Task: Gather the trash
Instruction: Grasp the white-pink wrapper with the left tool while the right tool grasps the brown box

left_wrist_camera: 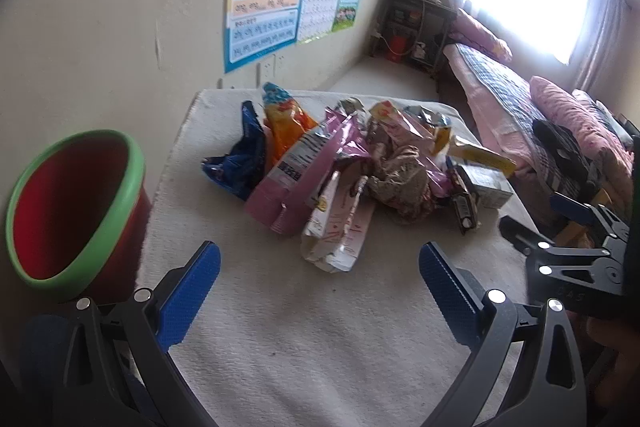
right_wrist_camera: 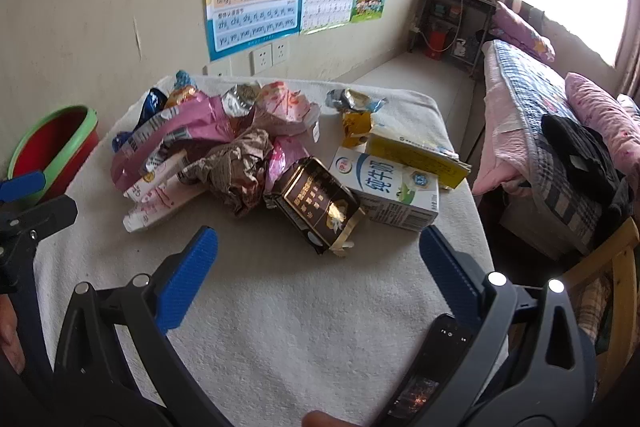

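Both tools hover above the white towel-covered table (right_wrist_camera: 280, 327), short of the litter. The left gripper (left_wrist_camera: 320, 291) has its jaws spread wide with nothing between them. The right gripper (right_wrist_camera: 320, 279) is likewise fully spread and empty.

The trash pile (right_wrist_camera: 224, 147) occupies the far half of the table. The red bin with the green rim (left_wrist_camera: 76, 203) stands off the table's left edge, at 9 o'clock from the left gripper and just beside it.

Deciding relation, left side: the flattened white-and-pink carton (left_wrist_camera: 340, 227) lies at 12 o'clock from the left jaws and is the piece of the heap nearest to them. Its long axis runs almost straight away from the jaws, tilted slightly toward 1 o'clock. The jaws thus straddle its narrow width, which looks favourable for a pinch on the near end.

Right side: the dark brown box with gold trim (right_wrist_camera: 316, 203) lies at 12 o'clock from the right jaws, its long axis running from 10 to 4 o'clock. The white milk carton (right_wrist_camera: 388, 187) sits touching it, at 1 o'clock.

Judgement: collection appears to be at its start, as the bin interior shows no contents. The left tool is nearer to the bin, so its carry would be shorter.
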A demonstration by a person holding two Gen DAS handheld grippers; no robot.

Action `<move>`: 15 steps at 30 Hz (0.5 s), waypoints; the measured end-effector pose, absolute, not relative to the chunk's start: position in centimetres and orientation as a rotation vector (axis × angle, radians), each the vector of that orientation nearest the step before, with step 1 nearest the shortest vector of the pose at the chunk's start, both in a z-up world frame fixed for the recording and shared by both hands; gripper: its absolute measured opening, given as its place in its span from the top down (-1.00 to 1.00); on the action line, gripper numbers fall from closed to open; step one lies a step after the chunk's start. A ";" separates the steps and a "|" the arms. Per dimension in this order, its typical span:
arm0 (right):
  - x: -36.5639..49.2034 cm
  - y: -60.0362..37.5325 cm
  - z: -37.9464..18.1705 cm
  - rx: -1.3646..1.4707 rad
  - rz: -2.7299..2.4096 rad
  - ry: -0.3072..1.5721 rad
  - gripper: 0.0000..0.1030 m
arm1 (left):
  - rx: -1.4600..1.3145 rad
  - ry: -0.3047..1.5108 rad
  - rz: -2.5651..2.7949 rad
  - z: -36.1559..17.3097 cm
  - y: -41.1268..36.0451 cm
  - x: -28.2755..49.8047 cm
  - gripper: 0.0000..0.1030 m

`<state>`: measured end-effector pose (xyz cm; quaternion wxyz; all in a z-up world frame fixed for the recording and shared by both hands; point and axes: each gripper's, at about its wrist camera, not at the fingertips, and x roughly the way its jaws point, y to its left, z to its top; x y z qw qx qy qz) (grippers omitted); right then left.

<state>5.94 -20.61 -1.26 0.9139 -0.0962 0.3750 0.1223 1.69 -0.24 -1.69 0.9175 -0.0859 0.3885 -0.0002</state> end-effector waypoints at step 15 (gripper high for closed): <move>9.0 -20.3 -3.5 -0.230 0.335 0.881 -0.93 | -0.240 0.979 -0.080 -4.4 -0.5 6.8 -0.80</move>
